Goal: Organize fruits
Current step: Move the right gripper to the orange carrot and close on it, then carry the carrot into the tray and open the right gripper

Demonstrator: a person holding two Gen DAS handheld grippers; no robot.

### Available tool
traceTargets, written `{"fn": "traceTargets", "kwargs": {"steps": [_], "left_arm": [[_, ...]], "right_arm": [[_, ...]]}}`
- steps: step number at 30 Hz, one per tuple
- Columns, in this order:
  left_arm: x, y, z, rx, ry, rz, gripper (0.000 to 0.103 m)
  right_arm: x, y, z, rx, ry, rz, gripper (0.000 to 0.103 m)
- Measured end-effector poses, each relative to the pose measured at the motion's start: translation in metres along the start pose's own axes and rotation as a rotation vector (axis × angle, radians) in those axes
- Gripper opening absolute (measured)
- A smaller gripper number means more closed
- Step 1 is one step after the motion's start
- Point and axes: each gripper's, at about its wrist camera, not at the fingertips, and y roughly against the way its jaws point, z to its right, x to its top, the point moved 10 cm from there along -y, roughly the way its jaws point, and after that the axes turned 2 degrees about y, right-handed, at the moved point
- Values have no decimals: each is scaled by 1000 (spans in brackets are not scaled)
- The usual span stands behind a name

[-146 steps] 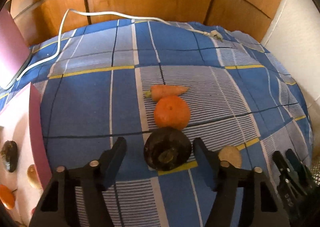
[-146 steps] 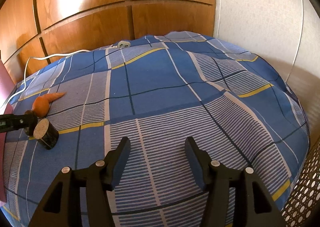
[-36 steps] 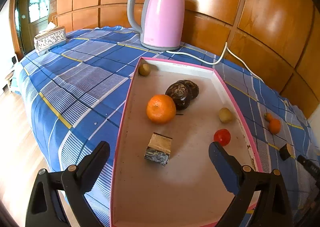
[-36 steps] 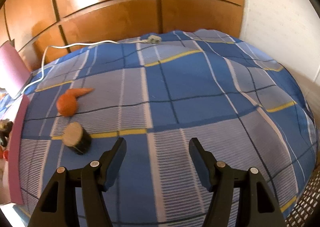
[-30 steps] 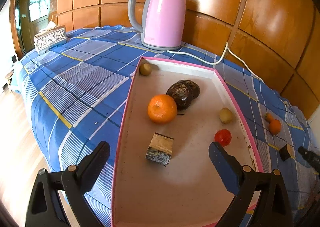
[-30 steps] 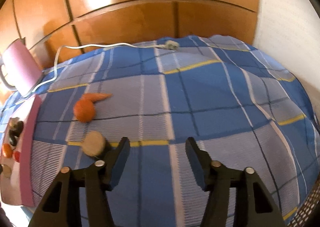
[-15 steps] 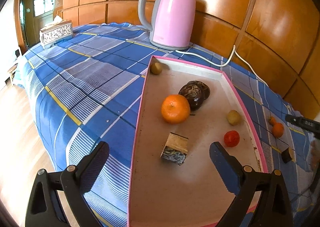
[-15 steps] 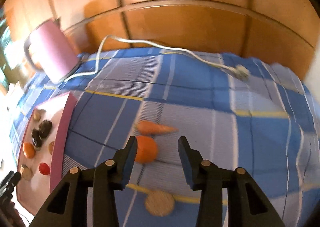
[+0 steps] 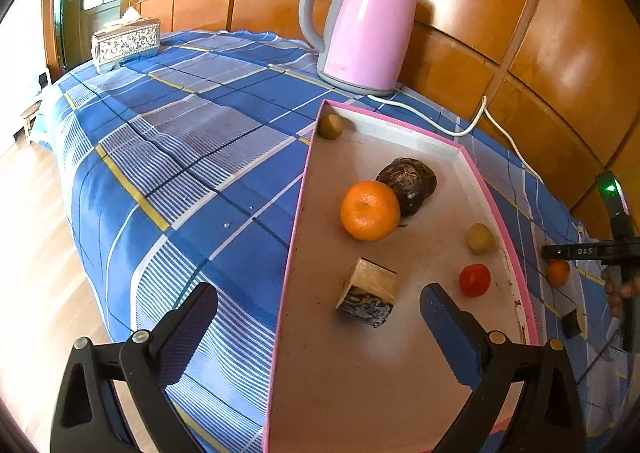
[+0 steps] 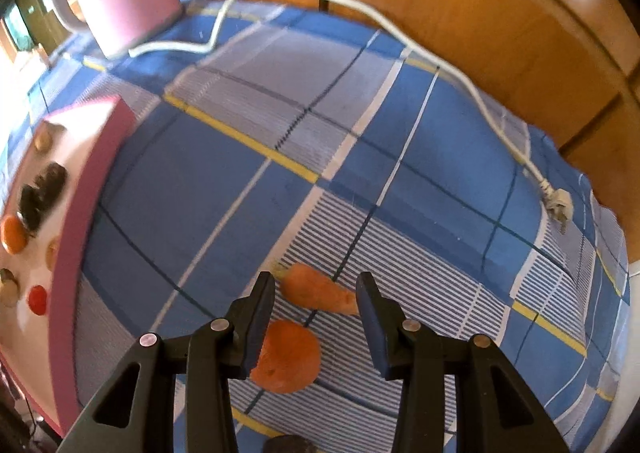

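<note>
Tongs on my right side (image 10: pixel 316 299) stand spread, empty, with nothing pinched; the carrot (image 10: pixel 320 290) lies on the blue checked cloth (image 10: pixel 224 189) in the gap between the two tips, and I cannot tell whether either blade touches it. Just nearer to me, the loose orange (image 10: pixel 286 357) sits beside the left blade, partly hidden behind it. A dark round piece (image 10: pixel 290 445) shows at the bottom edge of that view, too cut off to name.

My left tongs (image 9: pixel 318 303) are released wide, holding nothing, hanging over the near end of the pink-rimmed tray (image 9: pixel 298 213). Between their tips, further in, lies a cut chunk with a pale face and dark rind (image 9: pixel 368 293), not touched by either blade. Beyond it in the tray I see an orange (image 9: pixel 370 210) resting against a dark wrinkled fruit (image 9: pixel 408 185), a small red fruit (image 9: pixel 475 280), a small yellowish fruit (image 9: pixel 481 238), and another yellowish one (image 9: pixel 330 126) in the far corner.

Behind the tray stands a pink kettle (image 9: pixel 366 23), its white cord (image 10: pixel 400 33) trailing across the cloth to a loose plug. A patterned tissue box (image 9: pixel 126 43) sits at the far left.
</note>
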Motion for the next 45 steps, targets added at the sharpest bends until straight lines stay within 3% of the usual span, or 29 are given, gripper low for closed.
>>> {"fn": "traceTargets", "kwargs": {"steps": [8,13,15,18,22,28,36,45], "left_arm": [[-1,0,1,-2,-6,-3,102],[-5,-2,5,-7,-16,-13,102],[-6,0,7,-8,-24,-9,102],[-7,0,9,-12,-32,-13,102],[-9,1,12,-19,-33,-16,102],[-9,5,16,-14,-49,0,102],[-10,5,12,18,-49,-2,103],[-8,10,11,26,-57,11,103]], "right_arm": [[3,-10,4,14,-18,-3,38],[1,-6,17,64,-146,61,37],[0,-3,23,82,-207,96,30],[-2,7,32,86,-266,139,29],[-2,18,37,76,-282,168,29],[4,42,39,139,-354,245,29],[1,85,-2,227,-320,343,29],[-8,95,-110,383,-184,345,29]]}}
